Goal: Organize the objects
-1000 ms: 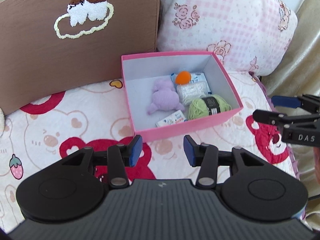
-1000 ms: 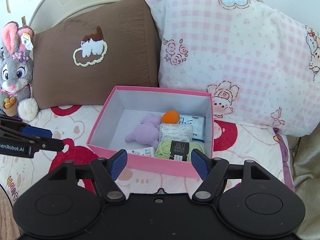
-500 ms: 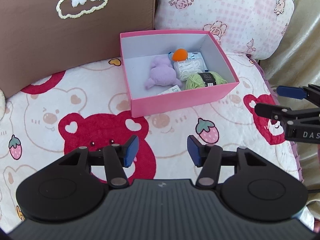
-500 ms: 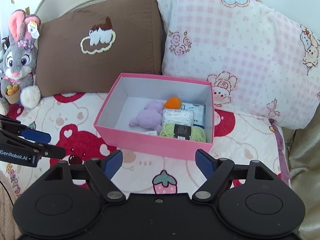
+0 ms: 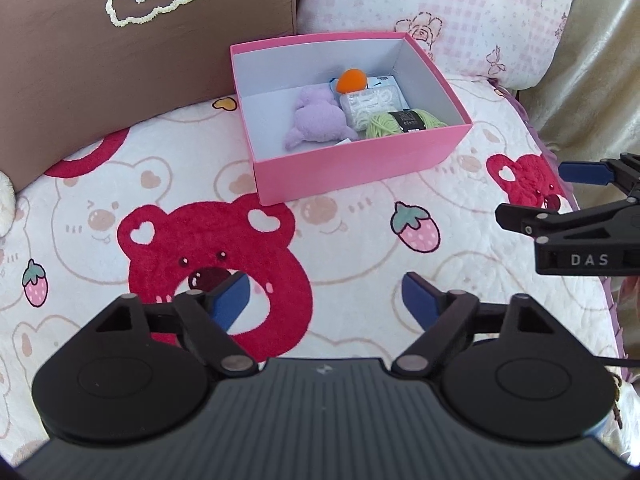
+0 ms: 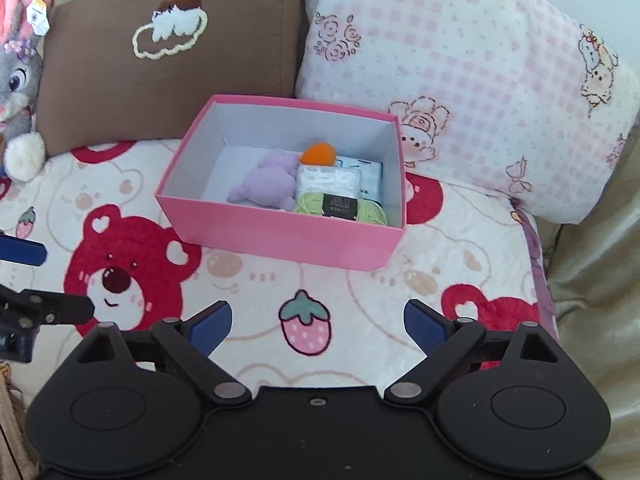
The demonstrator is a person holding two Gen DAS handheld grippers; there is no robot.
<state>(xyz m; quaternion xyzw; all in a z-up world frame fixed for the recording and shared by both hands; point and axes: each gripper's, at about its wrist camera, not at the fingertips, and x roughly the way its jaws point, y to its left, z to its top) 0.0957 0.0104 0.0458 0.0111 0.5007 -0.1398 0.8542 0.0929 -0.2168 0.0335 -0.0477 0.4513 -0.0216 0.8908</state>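
A pink box [image 5: 360,168] stands on the bear-print blanket; it also shows in the right wrist view [image 6: 280,236]. Inside lie a purple plush toy [image 5: 316,120], an orange ball [image 5: 351,80], a white wrapped bundle [image 5: 370,104], green yarn [image 5: 400,124] and a blue-white packet [image 6: 370,176]. My left gripper [image 5: 326,300] is open and empty, well short of the box. My right gripper [image 6: 318,326] is open and empty, also short of the box; it shows from the side in the left wrist view [image 5: 532,196].
A brown pillow [image 6: 168,60] and a pink checked pillow [image 6: 460,80] lean behind the box. A grey rabbit plush [image 6: 20,80] sits at the far left. The blanket's purple edge [image 6: 536,248] and a beige drape [image 5: 592,60] lie to the right.
Both grippers have pulled back from the box, which now looks farther away. The left jaws have opened wider. The box's contents have not moved.
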